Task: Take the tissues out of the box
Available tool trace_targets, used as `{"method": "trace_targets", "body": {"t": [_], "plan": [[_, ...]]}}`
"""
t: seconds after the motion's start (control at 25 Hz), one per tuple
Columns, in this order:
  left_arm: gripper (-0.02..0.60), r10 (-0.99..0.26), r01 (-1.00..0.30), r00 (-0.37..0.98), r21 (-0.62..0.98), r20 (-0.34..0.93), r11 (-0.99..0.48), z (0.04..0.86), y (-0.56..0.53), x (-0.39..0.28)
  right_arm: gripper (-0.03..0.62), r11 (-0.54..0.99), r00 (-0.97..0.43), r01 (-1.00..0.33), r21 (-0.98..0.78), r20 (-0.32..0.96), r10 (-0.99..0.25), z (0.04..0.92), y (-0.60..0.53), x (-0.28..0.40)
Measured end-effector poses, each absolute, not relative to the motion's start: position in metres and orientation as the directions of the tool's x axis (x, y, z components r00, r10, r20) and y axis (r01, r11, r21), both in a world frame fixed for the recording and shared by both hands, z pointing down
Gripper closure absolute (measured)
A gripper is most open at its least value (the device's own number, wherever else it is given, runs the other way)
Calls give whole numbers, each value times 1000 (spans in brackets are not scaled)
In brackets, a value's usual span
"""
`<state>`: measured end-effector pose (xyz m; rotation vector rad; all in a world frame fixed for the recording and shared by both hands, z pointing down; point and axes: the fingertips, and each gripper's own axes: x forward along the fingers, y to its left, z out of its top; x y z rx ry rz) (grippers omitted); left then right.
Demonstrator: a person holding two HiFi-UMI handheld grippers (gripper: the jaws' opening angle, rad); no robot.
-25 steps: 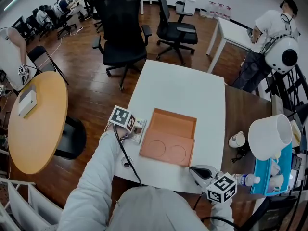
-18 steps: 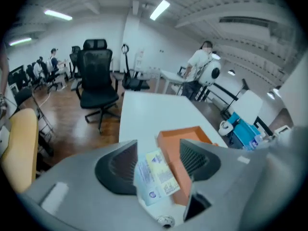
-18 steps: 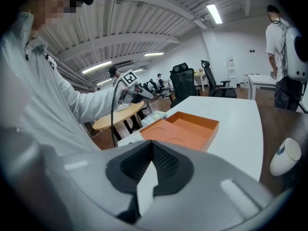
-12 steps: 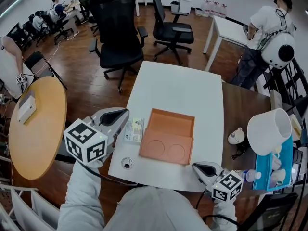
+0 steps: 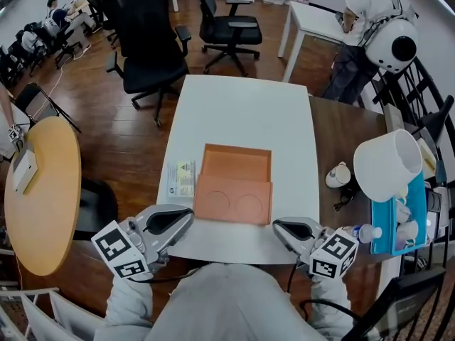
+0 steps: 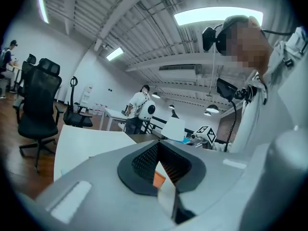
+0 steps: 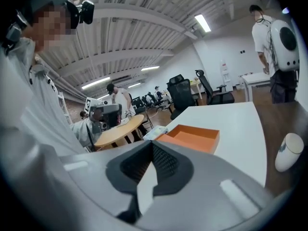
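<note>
Two claws (image 5: 188,214) (image 5: 277,224), one orange box (image 5: 234,183), one tissue packet (image 5: 181,180), one water bottle (image 5: 366,233).

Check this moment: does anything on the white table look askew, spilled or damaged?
Nothing stands out. The orange box sits open and square on the white table, its flap folded flat toward the near edge; the tissue pack lies flat beside its left edge. Nothing spilled.

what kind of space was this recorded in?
Probably an open-plan office or lab: black rolling office chairs, a white table beside a round wooden table, and ceiling strip lights overhead.
</note>
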<state>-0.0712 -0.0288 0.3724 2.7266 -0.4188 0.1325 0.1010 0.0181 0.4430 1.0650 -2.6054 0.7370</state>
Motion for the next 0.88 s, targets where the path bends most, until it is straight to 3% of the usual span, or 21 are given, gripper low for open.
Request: {"method": "trace_targets", "body": {"t": [0.44, 0.88], "plan": [[565, -314, -368, 927, 336, 206, -867, 387, -31, -80, 591, 588, -696, -718, -372, 406, -592, 444, 30, 92], [565, -290, -350, 930, 306, 225, -885, 387, -34, -83, 591, 586, -686, -727, -358, 407, -603, 442, 31, 81]]}}
